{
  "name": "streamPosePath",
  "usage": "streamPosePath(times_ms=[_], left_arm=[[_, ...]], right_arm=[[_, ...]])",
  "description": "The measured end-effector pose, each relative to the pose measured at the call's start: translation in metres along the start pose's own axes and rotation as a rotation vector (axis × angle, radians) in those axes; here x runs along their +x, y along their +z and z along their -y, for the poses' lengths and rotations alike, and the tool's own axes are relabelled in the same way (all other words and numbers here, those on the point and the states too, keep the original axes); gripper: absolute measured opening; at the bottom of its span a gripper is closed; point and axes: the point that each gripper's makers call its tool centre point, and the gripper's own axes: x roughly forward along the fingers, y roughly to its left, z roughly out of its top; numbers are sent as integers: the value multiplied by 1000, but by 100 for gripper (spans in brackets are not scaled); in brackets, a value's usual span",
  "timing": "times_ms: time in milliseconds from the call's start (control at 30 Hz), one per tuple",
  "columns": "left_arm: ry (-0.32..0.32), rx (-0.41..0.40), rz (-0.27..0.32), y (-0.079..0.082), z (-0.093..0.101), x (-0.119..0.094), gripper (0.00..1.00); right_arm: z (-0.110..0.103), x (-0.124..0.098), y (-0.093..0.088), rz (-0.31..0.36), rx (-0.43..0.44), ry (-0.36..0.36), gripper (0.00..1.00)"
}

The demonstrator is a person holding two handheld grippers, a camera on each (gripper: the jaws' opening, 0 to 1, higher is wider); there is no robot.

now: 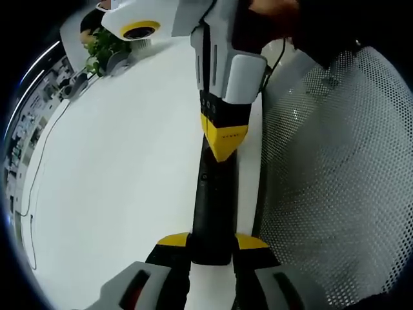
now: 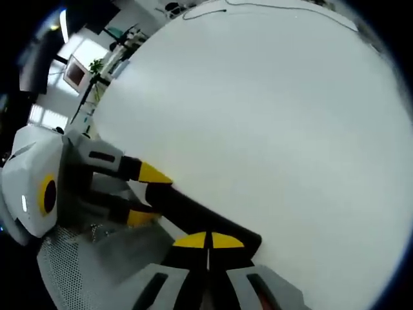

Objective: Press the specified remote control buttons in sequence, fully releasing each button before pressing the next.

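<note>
A long black remote control (image 1: 211, 206) lies lengthwise above the white table (image 1: 116, 181). My left gripper (image 1: 211, 242) is shut on its near end, one yellow tip on each side. My right gripper (image 1: 224, 141) comes down from the top of the left gripper view, its yellow tips pressed together on the remote's upper face. In the right gripper view the right gripper (image 2: 208, 241) is shut, tips touching the remote (image 2: 193, 210). The left gripper (image 2: 147, 196) holds the remote's far end from the left. The buttons under the tips are hidden.
A white mesh chair back (image 1: 335, 168) stands close beside the table's edge, also in the right gripper view's lower left as mesh (image 2: 84, 258). A thin cable (image 1: 39, 161) runs along the far table side. A green plant (image 1: 103, 48) sits at the far end.
</note>
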Motion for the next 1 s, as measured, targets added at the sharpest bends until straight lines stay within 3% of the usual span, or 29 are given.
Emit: streamPosePath(times_ms=[433,567,833,1000], left_arm=[[3,2,0,0,0,0,25],[6,1,3,0,0,0,25],[7,6,-5,1,1,0,24],[7,-3,-6,1,1,0,24]], right_arm=[[0,0,1,-1,11,-7,0],[1,-1,1,7,57,14,0],[0,-2,-1,-19,44,-5,0],[-8,-6,15,69,58,44,0]])
